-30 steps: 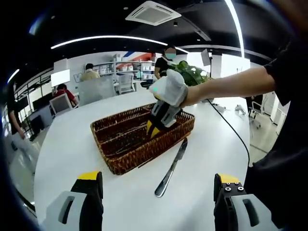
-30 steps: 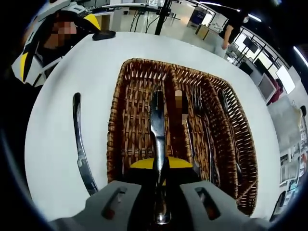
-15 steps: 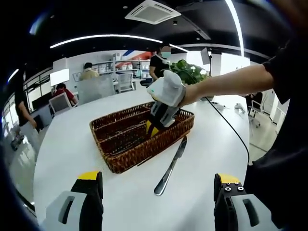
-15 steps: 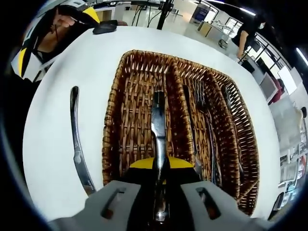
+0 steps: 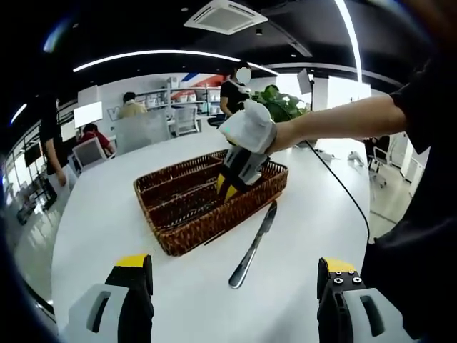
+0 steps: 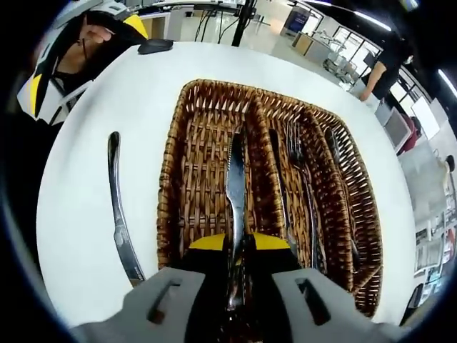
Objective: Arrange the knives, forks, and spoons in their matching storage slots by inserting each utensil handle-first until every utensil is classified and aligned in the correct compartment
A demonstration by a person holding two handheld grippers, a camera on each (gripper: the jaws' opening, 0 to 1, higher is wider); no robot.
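held knife [image 6: 235,187]: clamped in right gripper [image 6: 236,251], long axis along jaws, over leftmost slot of wicker tray [image 6: 170,179]
spare knife [image 5: 253,246]: on table [image 5: 100,214] beside tray, nearer right gripper
left gripper [image 5: 232,286]: jaws apart, empty, well back

Ahead of your right gripper [image 6: 236,246], the basket [image 6: 173,153] sits on the table [image 6: 82,214]. The knife [image 6: 235,196] in your jaws lies over its leftmost compartment. Forks [image 6: 300,179] lie in the compartment to the right; beyond those, probably spoons [image 6: 335,161]. A second knife [image 6: 120,214] lies on the table left of the basket.
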